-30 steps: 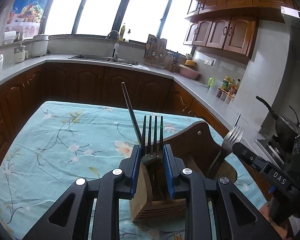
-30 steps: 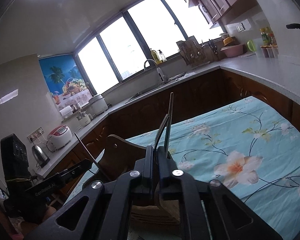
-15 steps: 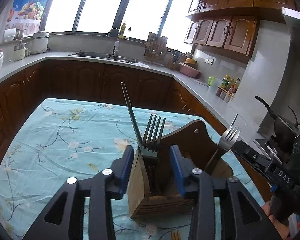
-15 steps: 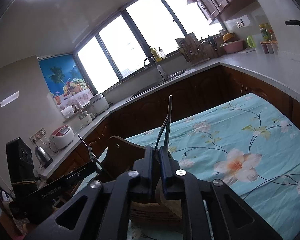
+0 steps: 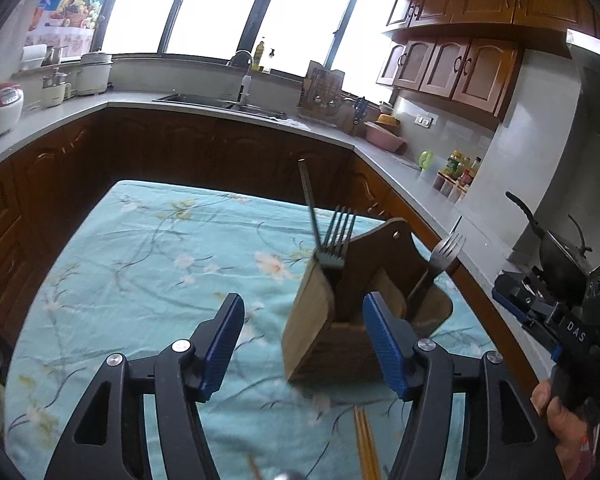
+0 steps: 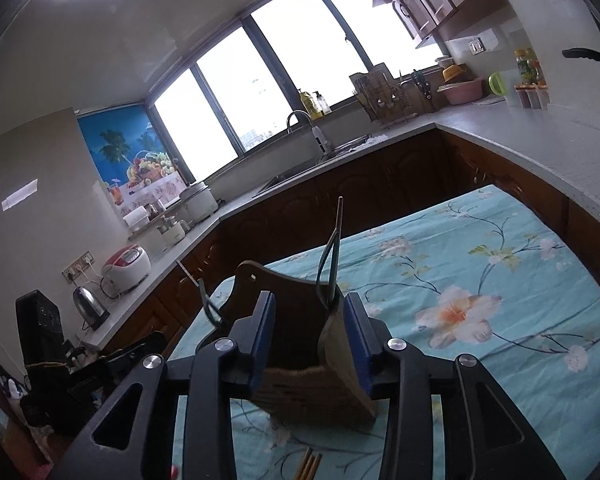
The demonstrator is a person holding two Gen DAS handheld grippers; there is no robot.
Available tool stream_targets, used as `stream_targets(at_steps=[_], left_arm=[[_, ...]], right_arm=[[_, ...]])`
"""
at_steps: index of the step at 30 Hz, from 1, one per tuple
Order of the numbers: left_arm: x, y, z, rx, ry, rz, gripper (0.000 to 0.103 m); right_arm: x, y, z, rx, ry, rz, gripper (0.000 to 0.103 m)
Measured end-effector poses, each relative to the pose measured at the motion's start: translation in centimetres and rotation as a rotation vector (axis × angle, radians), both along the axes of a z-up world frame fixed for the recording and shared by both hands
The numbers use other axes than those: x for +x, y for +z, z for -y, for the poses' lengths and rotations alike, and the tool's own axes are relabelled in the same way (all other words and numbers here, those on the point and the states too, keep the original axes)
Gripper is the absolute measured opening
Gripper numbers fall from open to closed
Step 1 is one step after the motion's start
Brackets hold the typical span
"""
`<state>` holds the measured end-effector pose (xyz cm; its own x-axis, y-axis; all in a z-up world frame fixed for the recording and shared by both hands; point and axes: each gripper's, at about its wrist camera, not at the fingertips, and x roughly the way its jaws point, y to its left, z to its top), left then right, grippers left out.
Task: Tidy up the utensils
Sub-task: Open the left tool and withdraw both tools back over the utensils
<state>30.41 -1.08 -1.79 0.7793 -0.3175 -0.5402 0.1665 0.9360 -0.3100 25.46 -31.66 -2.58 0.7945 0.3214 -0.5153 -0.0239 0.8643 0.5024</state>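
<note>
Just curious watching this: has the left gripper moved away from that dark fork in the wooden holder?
Yes. The left gripper has drawn back from the wooden holder; its jaws have just been opening, leaving the dark fork standing inside.

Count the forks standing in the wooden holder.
2. One fork stands in the wooden holder's left compartment; another fork leans at its right side. Others may be hidden inside.

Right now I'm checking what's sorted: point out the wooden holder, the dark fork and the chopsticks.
wooden holder (image 5: 310,316), left wrist view, its left wall.
dark fork (image 5: 336,236), left wrist view, its tines.
chopsticks (image 5: 365,444), left wrist view, mid-shaft.
</note>
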Motion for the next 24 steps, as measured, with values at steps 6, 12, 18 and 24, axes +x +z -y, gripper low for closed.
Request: stream_targets(at_steps=[6,12,18,24], left_arm=[[-4.0,1.0,-2.3,-0.007,0.016,-0.02,0.062],[-8.5,1.7,-3.5,0.011,0.031,-0.042,0.062],[-12.5,1.7,-3.8,0.034,0.031,-0.068,0.062],[-16.0,1.1,-3.9,0.042,0.034,-0.107,0.062]], right_arm=[[-1.8,0.5,-0.2,-0.01,0.02,-0.028,0.039],[-4.9,1.0,-1.0,-0.039,0.042,-0.059,0.039],[-8.2,0.8,-2.0,-0.048,0.041,-0.112,0.046],[-11.3,0.2,-3.0,-0.054,0.043,-0.145,0.047]])
